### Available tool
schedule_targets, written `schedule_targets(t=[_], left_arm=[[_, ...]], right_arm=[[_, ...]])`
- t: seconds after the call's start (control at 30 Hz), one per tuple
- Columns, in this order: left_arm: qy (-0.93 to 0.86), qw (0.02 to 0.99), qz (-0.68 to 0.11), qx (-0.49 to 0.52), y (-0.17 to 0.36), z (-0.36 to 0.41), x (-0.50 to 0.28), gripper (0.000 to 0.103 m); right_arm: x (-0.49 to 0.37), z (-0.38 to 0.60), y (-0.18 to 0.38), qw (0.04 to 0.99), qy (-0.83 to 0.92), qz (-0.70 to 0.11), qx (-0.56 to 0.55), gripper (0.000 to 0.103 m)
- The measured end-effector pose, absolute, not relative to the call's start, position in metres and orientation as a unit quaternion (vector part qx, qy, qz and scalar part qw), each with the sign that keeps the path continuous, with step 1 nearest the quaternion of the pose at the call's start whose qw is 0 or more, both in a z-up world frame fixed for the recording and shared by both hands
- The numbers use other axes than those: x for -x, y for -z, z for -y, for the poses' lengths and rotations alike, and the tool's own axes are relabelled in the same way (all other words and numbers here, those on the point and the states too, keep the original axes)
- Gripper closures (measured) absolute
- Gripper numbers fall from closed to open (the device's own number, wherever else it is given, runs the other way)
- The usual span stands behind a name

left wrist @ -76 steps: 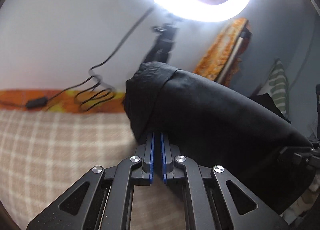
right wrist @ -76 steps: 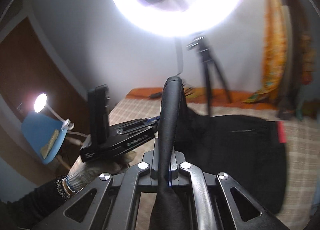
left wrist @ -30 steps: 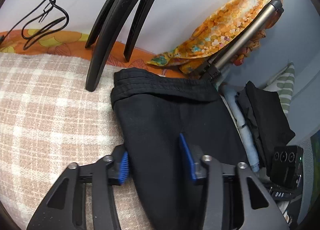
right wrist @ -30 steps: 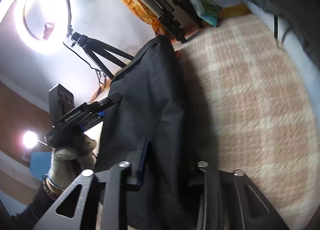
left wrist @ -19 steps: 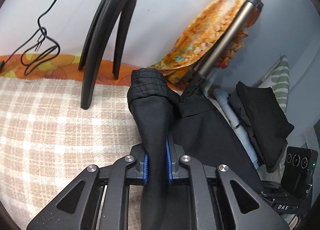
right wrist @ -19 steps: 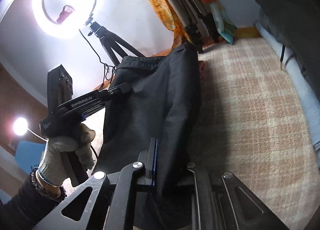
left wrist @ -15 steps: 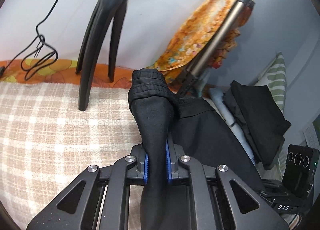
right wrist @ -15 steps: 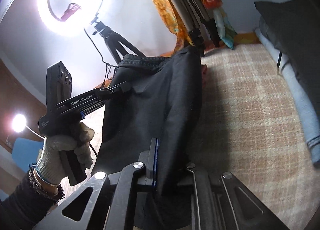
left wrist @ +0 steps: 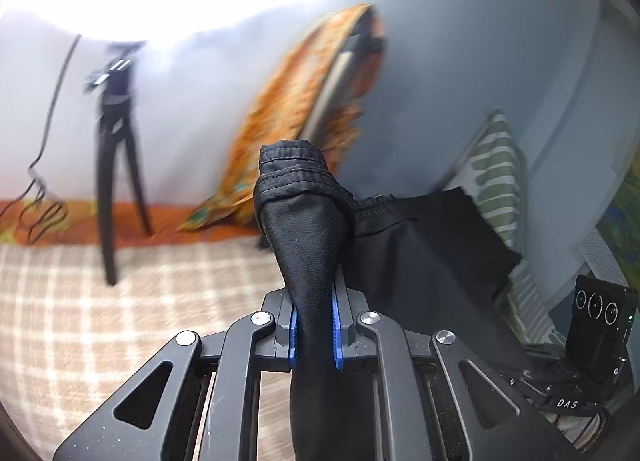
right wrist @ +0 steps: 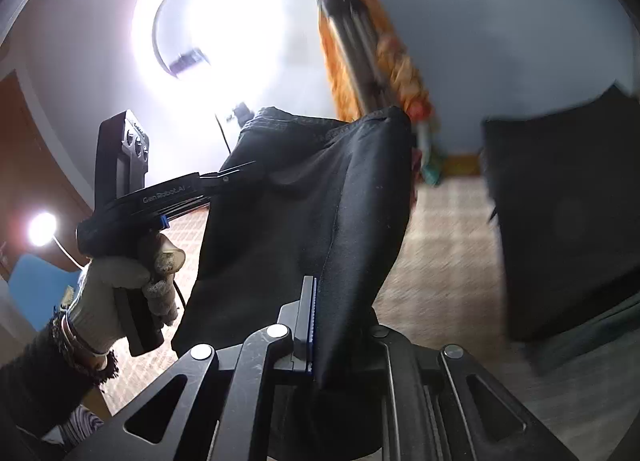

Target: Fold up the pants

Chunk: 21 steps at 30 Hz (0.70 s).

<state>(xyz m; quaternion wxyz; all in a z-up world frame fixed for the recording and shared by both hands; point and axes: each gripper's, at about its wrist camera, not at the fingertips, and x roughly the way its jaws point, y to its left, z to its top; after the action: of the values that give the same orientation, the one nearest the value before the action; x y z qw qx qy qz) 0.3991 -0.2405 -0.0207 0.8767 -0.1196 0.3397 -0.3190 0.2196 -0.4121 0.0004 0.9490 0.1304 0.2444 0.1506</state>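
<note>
**Pants held aloft by both grippers, with a risk of slipping or bunching**

The black pants (left wrist: 308, 245) are held up in the air above the checked bedcover (left wrist: 120, 321), gathered at the waistband end. The left gripper (left wrist: 314, 331) is clamped on a bunched fold of the fabric, and the right gripper (right wrist: 340, 325) is clamped on another part of the cloth. A slip is judged possible: the smooth fabric is thickly bunched between the left fingers, and a sudden pull could free it. The lifted cloth could also be caught on the tripod (left wrist: 116, 165) nearby, or set down creased. The waistband is pointed up and away, and the long axis appears to run downward toward the cover, though the leg ends are hidden.
</note>
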Motion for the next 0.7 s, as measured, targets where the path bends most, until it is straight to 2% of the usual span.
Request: schedule_targets(t=[0.27,0.5,0.7], left_arm=[[0.372,0.867,-0.313,0.109,-0.012,0.317,-0.393,0.093],[0.410,0.848,-0.310,0.129,-0.031,0.374,-0.394,0.095],[0.457,0.831,-0.296,0.113,-0.081,0.424,-0.381,0.095]], right_arm=[[-0.163,0.467,-0.041,0.969,-0.103,-0.201,-0.097,0.098],[-0.125,0.513,-0.049,0.975,-0.066,-0.182,-0.107,0.099],[-0.095,0.548,-0.055,0.979,-0.046,-0.135,-0.146,0.099]])
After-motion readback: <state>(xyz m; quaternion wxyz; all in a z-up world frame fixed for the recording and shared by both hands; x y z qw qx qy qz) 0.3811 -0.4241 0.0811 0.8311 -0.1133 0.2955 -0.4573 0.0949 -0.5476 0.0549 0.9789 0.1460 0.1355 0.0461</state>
